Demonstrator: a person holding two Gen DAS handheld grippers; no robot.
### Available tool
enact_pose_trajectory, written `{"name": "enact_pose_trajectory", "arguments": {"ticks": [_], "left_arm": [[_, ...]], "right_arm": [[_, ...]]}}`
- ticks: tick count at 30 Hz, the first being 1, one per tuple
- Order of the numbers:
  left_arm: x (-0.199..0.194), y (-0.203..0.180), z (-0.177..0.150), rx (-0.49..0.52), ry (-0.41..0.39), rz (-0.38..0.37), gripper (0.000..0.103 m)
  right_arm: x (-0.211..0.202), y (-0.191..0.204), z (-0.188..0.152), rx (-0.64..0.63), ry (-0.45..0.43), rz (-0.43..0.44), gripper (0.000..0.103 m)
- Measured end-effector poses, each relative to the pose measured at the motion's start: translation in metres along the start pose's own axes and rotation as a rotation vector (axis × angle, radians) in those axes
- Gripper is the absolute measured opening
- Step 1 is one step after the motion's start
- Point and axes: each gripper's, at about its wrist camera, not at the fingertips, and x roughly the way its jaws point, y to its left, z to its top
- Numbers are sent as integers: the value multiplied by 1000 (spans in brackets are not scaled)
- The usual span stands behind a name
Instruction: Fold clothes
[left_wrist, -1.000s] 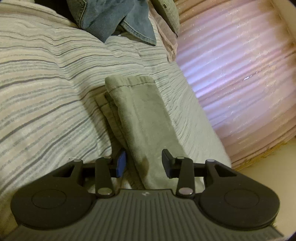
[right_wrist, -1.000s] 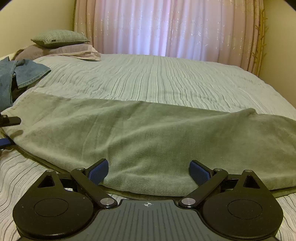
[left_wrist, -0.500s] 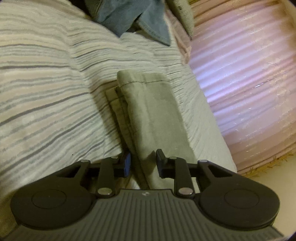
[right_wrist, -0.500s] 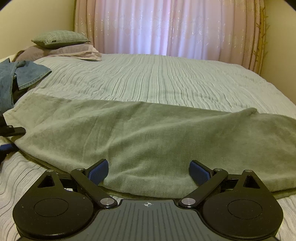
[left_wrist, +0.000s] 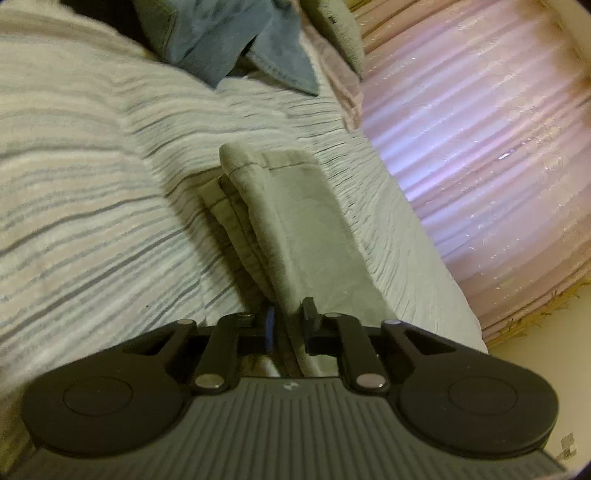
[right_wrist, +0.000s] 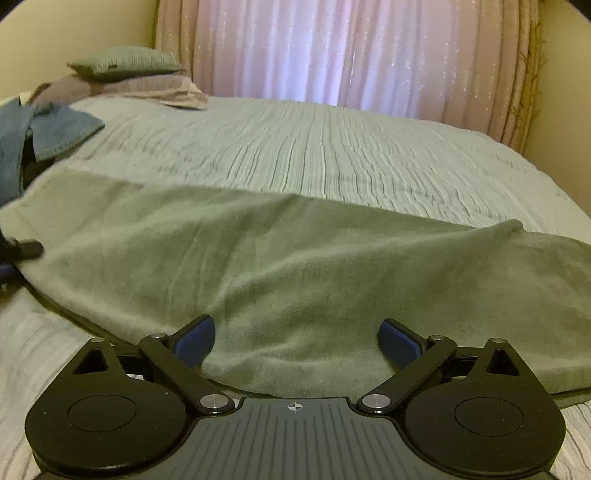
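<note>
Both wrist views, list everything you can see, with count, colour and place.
green trousers: one, olive, laid across the bed, near edge.
denim garment: one, blue, heaped at the bed's head end.
pillows: two, green stacked on mauve, head of bed.
bedspread: one, pale striped, covering the bed.
curtain: one, pink, behind the bed.
left tool: one, black, shut on the trousers' end.
right tool: one, black, open at the trousers' near edge.

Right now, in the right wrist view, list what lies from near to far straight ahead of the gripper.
right gripper, its jaws wide open → green garment lying across the bed → striped bedspread → pink curtain
</note>
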Motion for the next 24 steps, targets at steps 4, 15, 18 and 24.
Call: {"name": "enact_pose_trajectory", "arguments": {"ticks": [4,15,18,24], "left_arm": [[-11,-29,3,137,-35,-4,9],[-54,-201,-39,763,-158,-270,9],[-54,-253,-87,924,-110,-398,10],[-13,-297,-235,1308,206,-461,17]], "right_arm": [[-1,-13,3,43,18,58,100],[-64,-167,-1,430,-88,135,100],[-86,-220,-7,545,-147,57,100],[-122,-300,-23,713,-231,-55,100]]}}
